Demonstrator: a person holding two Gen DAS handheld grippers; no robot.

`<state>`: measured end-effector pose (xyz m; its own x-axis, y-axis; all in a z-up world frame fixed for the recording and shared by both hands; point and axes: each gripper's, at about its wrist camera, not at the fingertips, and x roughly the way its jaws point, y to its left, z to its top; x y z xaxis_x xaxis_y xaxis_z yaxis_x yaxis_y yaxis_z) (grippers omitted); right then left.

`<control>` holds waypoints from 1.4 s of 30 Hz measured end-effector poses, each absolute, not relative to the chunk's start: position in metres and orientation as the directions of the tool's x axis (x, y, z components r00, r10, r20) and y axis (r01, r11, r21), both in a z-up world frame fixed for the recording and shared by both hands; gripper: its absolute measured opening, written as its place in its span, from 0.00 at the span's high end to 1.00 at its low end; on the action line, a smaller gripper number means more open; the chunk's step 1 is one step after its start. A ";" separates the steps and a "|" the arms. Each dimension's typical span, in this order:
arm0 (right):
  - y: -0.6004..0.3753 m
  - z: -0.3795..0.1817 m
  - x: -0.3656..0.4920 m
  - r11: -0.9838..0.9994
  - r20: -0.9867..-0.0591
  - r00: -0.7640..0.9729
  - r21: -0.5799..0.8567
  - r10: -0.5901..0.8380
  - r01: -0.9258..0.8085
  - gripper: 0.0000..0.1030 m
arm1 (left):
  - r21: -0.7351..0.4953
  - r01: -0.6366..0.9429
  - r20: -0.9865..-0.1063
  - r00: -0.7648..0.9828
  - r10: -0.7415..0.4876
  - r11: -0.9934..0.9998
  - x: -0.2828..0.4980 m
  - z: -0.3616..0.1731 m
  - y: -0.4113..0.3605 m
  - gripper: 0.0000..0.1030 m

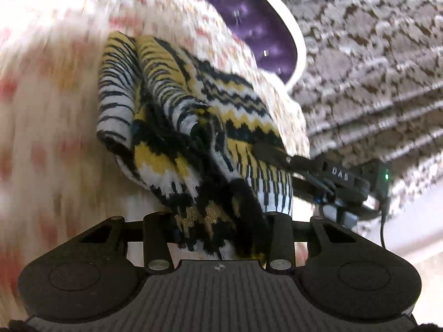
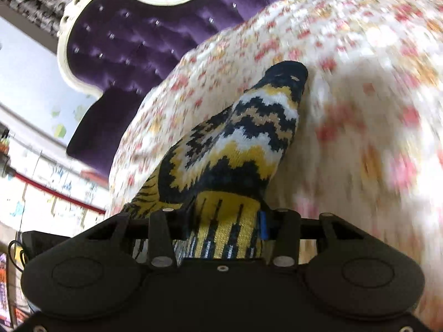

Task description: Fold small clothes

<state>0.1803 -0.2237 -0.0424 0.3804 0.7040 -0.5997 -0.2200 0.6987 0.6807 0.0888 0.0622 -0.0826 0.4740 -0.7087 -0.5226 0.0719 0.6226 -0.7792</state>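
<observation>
Both tools grip the same sock [image 1: 191, 127], a yellow, black and white knit: the left tool [image 1: 218, 227] is clenched on its bunched dark end, and the right tool [image 1: 279, 157] pinches the striped cuff just beside it. The sock hangs folded over above the floral bed [image 1: 55, 127], its toe [image 2: 288, 74] pointing away from the right tool [image 2: 221, 221]. The bed's edge curves off near the purple headboard [image 2: 133, 44] (white-framed), with patterned wall [image 1: 373, 55] behind.

Knitted sock [image 1: 177, 127], matt plastic tool [image 1: 218, 238]
</observation>
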 end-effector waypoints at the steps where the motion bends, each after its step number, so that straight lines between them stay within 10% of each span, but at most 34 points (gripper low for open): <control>1: -0.225 -0.045 0.168 0.698 -0.602 0.374 0.682 0.706 -0.219 0.47 | -0.778 0.071 -0.528 0.464 -0.711 0.624 0.078 -0.086 0.060 0.62; 10: -0.234 -0.061 0.102 0.712 -0.584 0.445 0.672 0.679 -0.203 0.33 | -0.686 0.079 -0.569 0.562 -0.601 0.724 0.024 -0.097 0.066 0.59; 19: -0.230 -0.034 0.047 0.830 -0.511 0.681 0.484 0.524 -0.276 0.14 | -0.472 0.156 -0.515 0.750 -0.415 0.868 -0.022 -0.045 0.060 0.29; 36: -0.210 -0.034 0.040 0.905 -0.472 0.776 0.286 0.419 -0.315 0.14 | -0.514 0.062 -0.530 0.761 -0.374 0.856 0.046 -0.068 0.052 0.25; 39: -0.211 -0.037 0.043 0.899 -0.479 0.765 0.299 0.431 -0.319 0.14 | -0.567 0.058 -0.514 0.755 -0.407 0.822 0.054 -0.076 0.056 0.27; 42: -0.212 -0.040 0.046 0.892 -0.483 0.755 0.313 0.444 -0.325 0.14 | -0.573 0.036 -0.515 0.762 -0.393 0.819 0.057 -0.080 0.059 0.78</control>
